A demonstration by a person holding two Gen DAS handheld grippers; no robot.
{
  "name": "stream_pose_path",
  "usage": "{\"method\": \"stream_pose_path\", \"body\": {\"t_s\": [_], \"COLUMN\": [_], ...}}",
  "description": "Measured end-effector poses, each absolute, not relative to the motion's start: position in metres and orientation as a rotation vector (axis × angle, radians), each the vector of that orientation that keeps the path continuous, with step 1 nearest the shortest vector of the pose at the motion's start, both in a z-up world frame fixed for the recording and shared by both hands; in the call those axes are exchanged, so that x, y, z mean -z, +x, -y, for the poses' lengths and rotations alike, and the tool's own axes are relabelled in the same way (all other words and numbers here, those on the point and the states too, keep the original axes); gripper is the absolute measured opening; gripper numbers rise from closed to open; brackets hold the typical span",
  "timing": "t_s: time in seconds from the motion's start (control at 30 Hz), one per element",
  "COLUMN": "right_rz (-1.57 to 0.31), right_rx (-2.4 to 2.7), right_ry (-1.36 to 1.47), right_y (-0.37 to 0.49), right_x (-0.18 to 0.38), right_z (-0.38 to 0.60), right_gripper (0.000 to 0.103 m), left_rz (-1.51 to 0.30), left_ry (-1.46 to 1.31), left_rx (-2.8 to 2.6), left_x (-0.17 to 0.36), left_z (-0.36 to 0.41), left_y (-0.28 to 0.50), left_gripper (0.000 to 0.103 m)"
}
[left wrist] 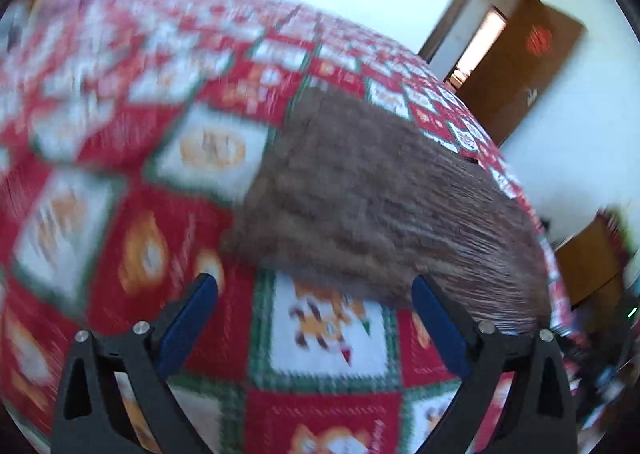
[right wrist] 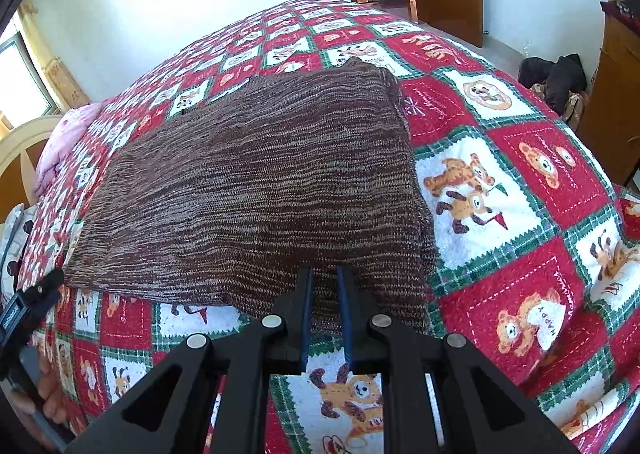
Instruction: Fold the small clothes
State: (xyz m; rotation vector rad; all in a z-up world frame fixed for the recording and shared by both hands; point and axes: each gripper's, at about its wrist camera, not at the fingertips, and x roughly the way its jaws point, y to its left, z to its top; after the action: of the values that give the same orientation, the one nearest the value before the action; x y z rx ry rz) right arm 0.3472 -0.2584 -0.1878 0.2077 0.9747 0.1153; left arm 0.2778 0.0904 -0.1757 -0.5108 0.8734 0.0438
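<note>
Two grippers face a brown knit garment (right wrist: 256,190) spread on the bear-print quilt (right wrist: 520,190). The right gripper (right wrist: 324,278) pinches its six-o'clock hem, jaws nearly together. The left gripper (left wrist: 316,286) gapes wide, gripping nothing, the knit at one o'clock.

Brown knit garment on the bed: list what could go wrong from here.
1. The right hand-held gripper is shut on the near edge of the brown knit garment; pulling alone could drag or skew the whole piece across the bedspread.
2. The left hand-held gripper is open and holds nothing, so that side lies free and may bunch.
</note>
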Motion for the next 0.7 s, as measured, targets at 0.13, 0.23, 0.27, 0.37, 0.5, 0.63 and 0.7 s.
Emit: {"method": "stream_pose_path", "body": {"t_s": [0.13, 0.23, 0.27, 0.37, 0.5, 0.63, 0.7], "right_rz": [-0.974, -0.974, -0.974, -0.973, -0.974, -0.976, -0.975], "right_rx": [-0.120, -0.122, -0.121, -0.122, -0.120, -0.114, -0.113], "right_ry": [0.220, 0.221, 0.221, 0.222, 0.217, 0.204, 0.205], "right_y": [0.347, 0.347, 0.347, 0.347, 0.347, 0.347, 0.347], "right_x": [0.188, 0.188, 0.188, 0.188, 0.188, 0.188, 0.188], "right_z": [0.261, 0.261, 0.262, 0.261, 0.262, 0.259, 0.259], "right_gripper": [0.013, 0.013, 0.013, 0.013, 0.013, 0.013, 0.013], "left_rz": [-0.817, -0.805, -0.800, -0.756, -0.734, -0.718, -0.716], "left_ry": [-0.583, -0.677, -0.714, -0.790, -0.771, -0.668, -0.674], "left_rx": [-0.017, 0.014, 0.013, 0.003, -0.016, -0.035, -0.030], "left_x": [0.176, 0.178, 0.180, 0.181, 0.184, 0.188, 0.191], "left_z": [-0.088, -0.091, -0.093, -0.101, -0.107, -0.106, -0.110], "left_y": [0.280, 0.296, 0.305, 0.311, 0.313, 0.305, 0.300], "left_gripper": [0.099, 0.099, 0.099, 0.094, 0.075, 0.047, 0.043]}}
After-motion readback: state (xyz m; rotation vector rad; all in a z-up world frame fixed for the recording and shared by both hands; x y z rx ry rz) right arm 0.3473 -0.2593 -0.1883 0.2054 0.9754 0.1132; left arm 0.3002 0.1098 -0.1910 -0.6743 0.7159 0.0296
